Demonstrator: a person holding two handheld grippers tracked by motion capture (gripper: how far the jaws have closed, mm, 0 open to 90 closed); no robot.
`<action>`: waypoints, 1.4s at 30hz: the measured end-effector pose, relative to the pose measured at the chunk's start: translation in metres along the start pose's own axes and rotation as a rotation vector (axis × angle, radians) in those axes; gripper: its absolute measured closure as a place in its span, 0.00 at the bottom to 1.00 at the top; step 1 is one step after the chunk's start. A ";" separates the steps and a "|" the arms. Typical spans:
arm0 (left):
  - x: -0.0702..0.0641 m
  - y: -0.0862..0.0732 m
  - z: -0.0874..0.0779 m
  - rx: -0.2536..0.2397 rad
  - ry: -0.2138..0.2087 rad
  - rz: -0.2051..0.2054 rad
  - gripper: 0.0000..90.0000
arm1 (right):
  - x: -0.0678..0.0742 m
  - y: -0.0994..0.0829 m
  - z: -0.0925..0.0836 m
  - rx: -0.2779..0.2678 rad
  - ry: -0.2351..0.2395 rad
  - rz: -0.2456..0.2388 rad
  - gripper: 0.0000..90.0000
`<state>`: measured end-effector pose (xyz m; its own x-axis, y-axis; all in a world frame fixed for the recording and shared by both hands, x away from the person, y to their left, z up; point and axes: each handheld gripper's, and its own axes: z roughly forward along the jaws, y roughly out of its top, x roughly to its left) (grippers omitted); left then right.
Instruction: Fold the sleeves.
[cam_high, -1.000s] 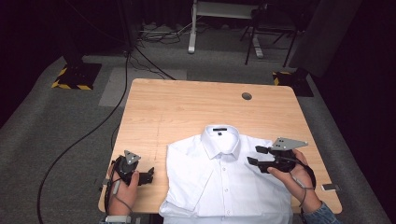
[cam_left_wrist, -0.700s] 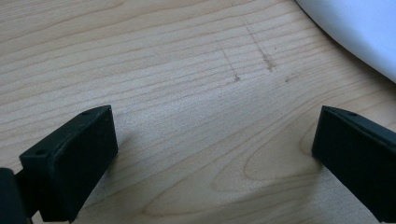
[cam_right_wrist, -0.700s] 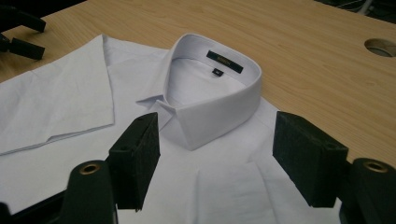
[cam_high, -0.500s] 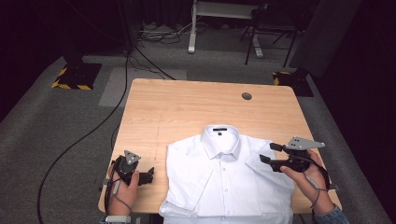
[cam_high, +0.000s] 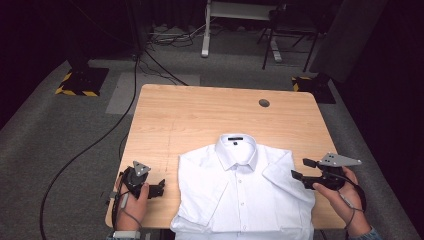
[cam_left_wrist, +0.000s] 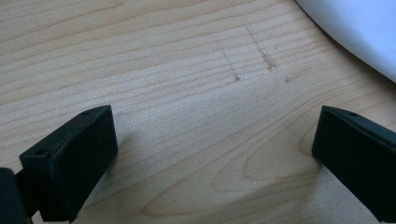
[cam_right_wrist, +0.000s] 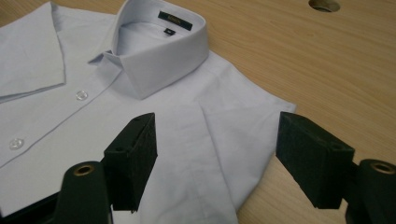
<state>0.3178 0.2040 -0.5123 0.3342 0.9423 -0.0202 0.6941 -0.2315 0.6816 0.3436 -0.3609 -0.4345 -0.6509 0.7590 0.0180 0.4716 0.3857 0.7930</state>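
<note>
- the white shirt lies face up on the near half of the wooden table, buttoned, collar pointing away from the person, its hem hanging just over the near edge.
- both short sleeves already sit folded in over the chest, so i judge the sleeve step of a fold to be done on each side; the body is not yet folded up toward the collar.
- the right gripper hangs just off the shirt's right edge, near the folded right sleeve; its jaws have just been opening and stand apart, with nothing pressed between them, cloth only showing beneath.
- the left gripper rests low on bare wood just beside the shirt's left edge, not touching it; its jaws stand wide apart and empty.
- what is left, as i see it: taking the sides in further, perhaps, then bringing the hem up, and smoothing the result.
</note>
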 end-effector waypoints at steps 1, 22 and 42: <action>0.000 0.000 0.000 0.000 0.000 0.000 0.00 | -0.002 -0.003 -0.001 0.004 -0.004 0.005 0.32; 0.000 0.000 0.000 0.000 0.000 0.000 0.00 | -0.013 -0.045 0.012 0.103 -0.022 0.004 0.41; 0.000 0.000 0.000 0.000 0.000 0.000 0.00 | -0.004 -0.055 0.023 0.180 0.021 -0.037 0.78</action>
<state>0.3177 0.2040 -0.5124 0.3341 0.9423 -0.0203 0.6941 -0.2314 0.6817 0.3338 -0.3728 -0.4924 -0.6815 0.7318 0.0052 0.5446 0.5024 0.6716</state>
